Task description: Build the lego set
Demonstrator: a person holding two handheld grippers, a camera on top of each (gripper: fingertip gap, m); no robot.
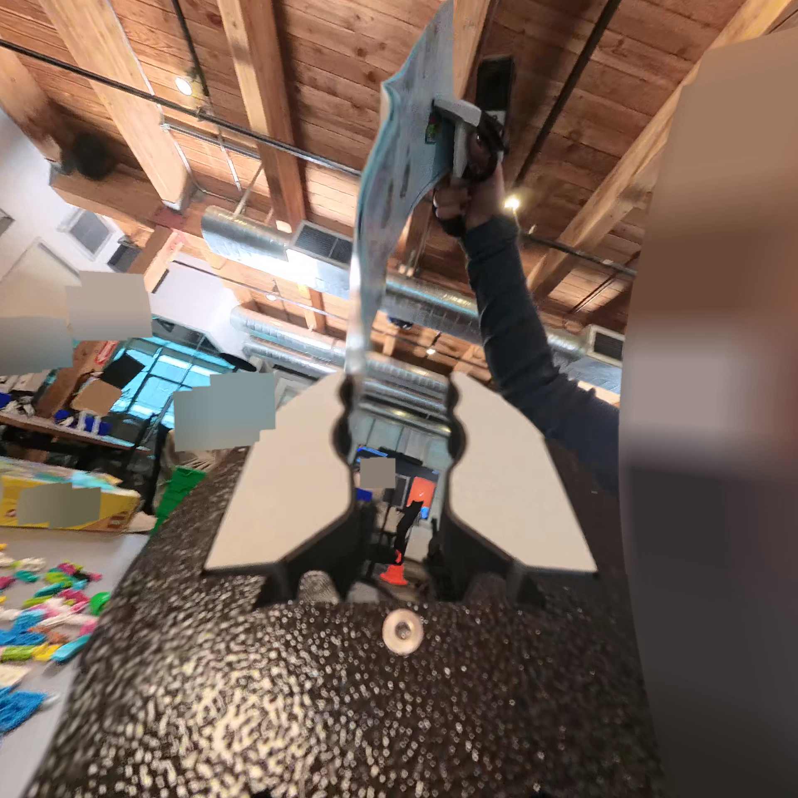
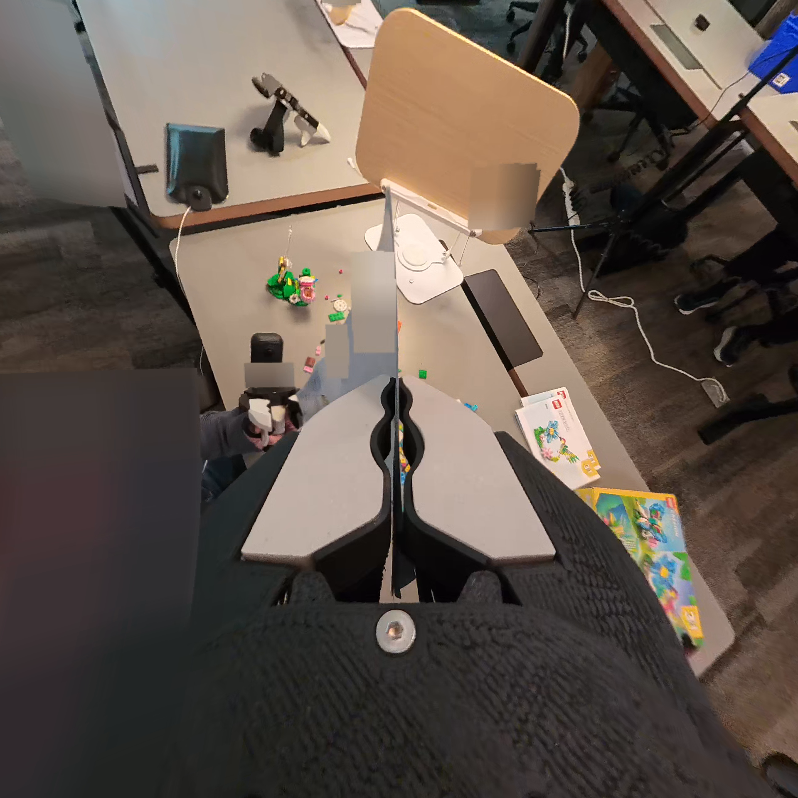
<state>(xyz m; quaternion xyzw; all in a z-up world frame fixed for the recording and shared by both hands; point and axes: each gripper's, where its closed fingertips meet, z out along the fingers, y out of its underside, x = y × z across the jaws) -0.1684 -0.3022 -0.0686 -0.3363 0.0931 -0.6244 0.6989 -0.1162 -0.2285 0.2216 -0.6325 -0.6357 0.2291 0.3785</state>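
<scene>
A light blue instruction booklet (image 1: 397, 172) hangs in the air above the table. My right gripper (image 2: 396, 382) is shut on it; the sheet (image 2: 388, 242) runs edge-on between the pads. In the left wrist view the right gripper (image 1: 457, 125) pinches the booklet's top, held by a hand. My left gripper (image 1: 401, 384) points up at the ceiling with its jaws apart, and the booklet's lower edge reaches its left fingertip. The left gripper (image 2: 270, 416) also shows beside the booklet's lower corner. A small green and pink lego build (image 2: 289, 285) stands on the grey table (image 2: 453, 345).
Loose bricks (image 1: 47, 604) lie at the table's left, with more of them (image 2: 334, 315) near the build. A second booklet (image 2: 557, 436) and the lego box (image 2: 647, 557) lie at the right edge. A wooden book stand (image 2: 466, 116) and a black slab (image 2: 501, 319) stand at the far end. Spacing between my two grippers at the tips: around 30 centimeters.
</scene>
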